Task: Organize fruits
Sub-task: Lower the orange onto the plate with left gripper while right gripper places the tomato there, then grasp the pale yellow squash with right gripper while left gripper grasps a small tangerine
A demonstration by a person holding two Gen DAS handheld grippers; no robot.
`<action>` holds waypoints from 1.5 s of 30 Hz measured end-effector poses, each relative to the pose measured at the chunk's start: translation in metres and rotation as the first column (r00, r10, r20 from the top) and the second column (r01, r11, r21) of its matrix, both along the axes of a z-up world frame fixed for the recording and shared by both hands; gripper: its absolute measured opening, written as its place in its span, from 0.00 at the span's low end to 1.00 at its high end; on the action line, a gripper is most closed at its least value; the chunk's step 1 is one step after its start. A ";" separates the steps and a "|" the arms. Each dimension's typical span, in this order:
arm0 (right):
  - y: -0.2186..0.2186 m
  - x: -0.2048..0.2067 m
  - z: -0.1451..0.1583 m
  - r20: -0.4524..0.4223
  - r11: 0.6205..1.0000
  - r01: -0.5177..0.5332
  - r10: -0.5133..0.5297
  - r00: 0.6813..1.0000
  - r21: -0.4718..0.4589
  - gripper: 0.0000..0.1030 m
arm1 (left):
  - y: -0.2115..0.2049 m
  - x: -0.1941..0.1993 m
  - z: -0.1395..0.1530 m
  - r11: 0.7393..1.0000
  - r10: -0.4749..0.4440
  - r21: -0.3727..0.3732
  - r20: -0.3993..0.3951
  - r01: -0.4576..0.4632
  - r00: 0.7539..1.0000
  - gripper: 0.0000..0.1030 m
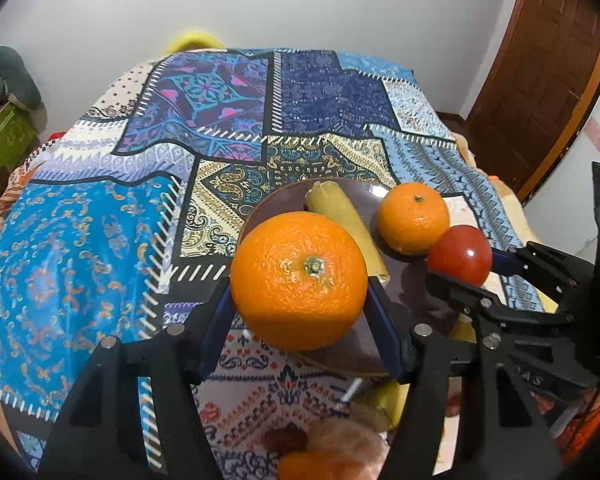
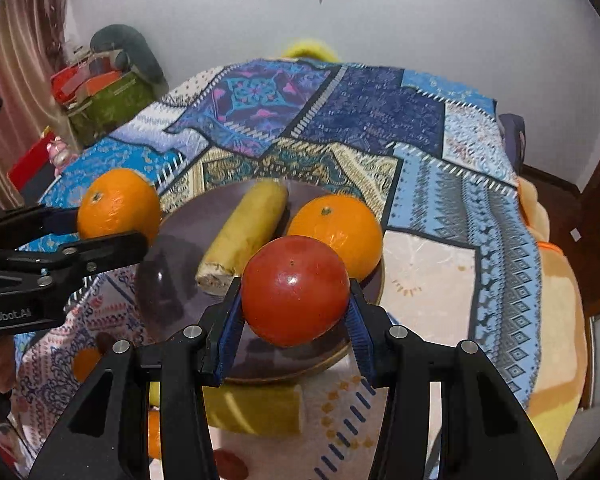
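Left wrist view: the left gripper [image 1: 299, 280] is clamped on a large orange [image 1: 299, 280], its blue pads pressing the fruit on both sides. The fruit hangs over the near left rim of the dark plate [image 1: 416, 280], stem end facing the camera. On the plate lie a banana [image 1: 346, 220], stretching from the far rim toward the middle, and a smaller orange [image 1: 414, 218] at the plate's right side, just beside the banana. To the right of the plate's centre, the right gripper [image 1: 460, 256] reaches in, closed around a red tomato [image 1: 460, 254] that overlaps the smaller orange in the picture. The plate sits on a patchwork cloth [image 1: 100, 240] of blue, cream and purple patterns. On the near side of the plate, low in the frame, more fruit lies blurred: something yellow and something orange.

Right wrist view: the right gripper [image 2: 296, 290] holds the tomato [image 2: 296, 290] between its blue pads, above the near half of the plate [image 2: 172, 280]. Behind it on the plate rest the banana [image 2: 246, 232] and the smaller orange [image 2: 340, 236], side by side. At the plate's left rim the left gripper [image 2: 118, 210] comes in from the side, gripping the large orange [image 2: 118, 210]. A yellow piece [image 2: 256, 410] lies on the cloth [image 2: 460, 160] just on the near side of the plate.
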State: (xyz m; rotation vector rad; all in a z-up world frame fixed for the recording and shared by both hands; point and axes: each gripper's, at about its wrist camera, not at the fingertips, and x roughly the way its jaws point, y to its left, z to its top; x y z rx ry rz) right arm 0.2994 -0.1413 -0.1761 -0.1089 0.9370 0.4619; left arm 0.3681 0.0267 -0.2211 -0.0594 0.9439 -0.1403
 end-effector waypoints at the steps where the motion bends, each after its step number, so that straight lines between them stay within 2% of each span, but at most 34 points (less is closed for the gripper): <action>1: 0.000 0.001 -0.002 -0.005 1.000 -0.003 0.003 1.000 0.001 0.43 | -0.001 0.004 -0.003 1.000 0.000 0.001 -0.006 0.000 1.000 0.61; 12: 0.003 0.011 -0.015 -0.031 1.000 -0.019 0.019 0.999 0.002 0.45 | 0.002 0.029 -0.027 1.000 0.029 -0.006 -0.079 -0.029 0.996 0.62; 17: 0.004 0.012 -0.013 -0.013 1.000 -0.011 0.011 1.000 0.000 0.46 | 0.004 0.027 -0.022 0.999 0.028 -0.028 -0.049 -0.030 0.998 0.62; 21: 0.001 0.011 -0.006 -0.006 1.000 -0.001 0.001 1.000 0.012 0.53 | 0.006 0.021 -0.013 0.999 0.038 -0.016 -0.034 -0.038 0.999 0.62; 24: -0.001 0.003 0.000 -0.003 1.000 -0.005 0.005 1.000 0.008 0.53 | 0.013 0.010 -0.005 0.998 0.049 -0.025 -0.029 -0.050 0.998 0.62; 26: -0.001 -0.007 0.004 0.002 1.000 -0.005 0.005 1.000 0.005 0.58 | 0.017 0.000 0.002 0.998 0.055 -0.020 -0.019 -0.056 0.998 0.62; 28: -0.003 -0.017 0.007 0.010 1.000 0.007 -0.007 1.000 0.007 0.73 | 0.020 -0.014 0.008 0.998 0.059 -0.006 -0.008 -0.059 0.998 0.62; 30: -0.002 -0.030 0.007 0.014 1.000 0.013 -0.013 1.000 0.007 0.81 | 0.024 -0.025 0.012 0.998 0.059 0.004 -0.005 -0.059 0.998 0.63; 38: 0.029 -0.054 -0.011 -0.046 0.998 -0.029 0.026 0.999 -0.050 0.83 | 0.041 -0.082 0.012 0.997 0.069 0.039 -0.011 -0.068 0.998 0.63; 42: 0.042 -0.055 -0.015 -0.031 0.997 -0.009 0.007 0.999 -0.071 0.91 | 0.048 -0.104 0.006 0.997 0.069 0.046 -0.032 -0.068 0.997 0.63; 45: 0.049 -0.057 -0.017 -0.012 0.994 -0.003 0.002 1.000 -0.110 0.92 | 0.050 -0.114 0.000 0.997 0.073 0.038 -0.052 -0.071 0.996 0.63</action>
